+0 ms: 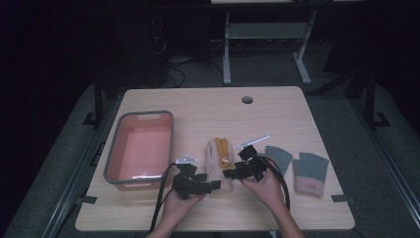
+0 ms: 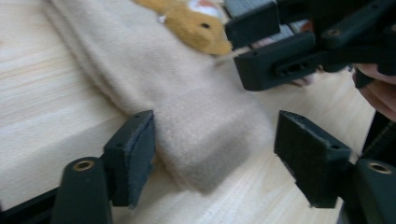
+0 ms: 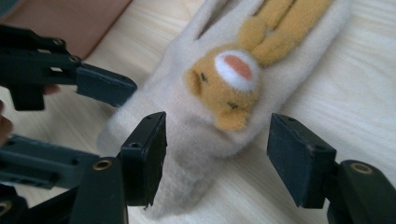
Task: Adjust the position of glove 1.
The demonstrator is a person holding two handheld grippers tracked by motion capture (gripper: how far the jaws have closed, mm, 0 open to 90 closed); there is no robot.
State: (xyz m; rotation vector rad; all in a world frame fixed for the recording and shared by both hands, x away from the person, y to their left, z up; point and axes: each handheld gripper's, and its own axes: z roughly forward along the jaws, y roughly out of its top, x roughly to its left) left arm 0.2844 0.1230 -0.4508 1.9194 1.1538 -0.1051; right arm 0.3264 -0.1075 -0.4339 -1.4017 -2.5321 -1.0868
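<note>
High view: left gripper (image 1: 214,185) and right gripper (image 1: 229,173), both partly open, straddle the cream bunny mitten (image 1: 218,161), gripping nothing.

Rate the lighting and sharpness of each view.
High view: dim, dark surroundings, a glare streak in the pink bin, small things soft. Left gripper view: bright, the cream glove's cuff fairly sharp, the right gripper beyond blurred. Right gripper view: bright, the glove's orange animal face crisp, near jaws softer.
</note>
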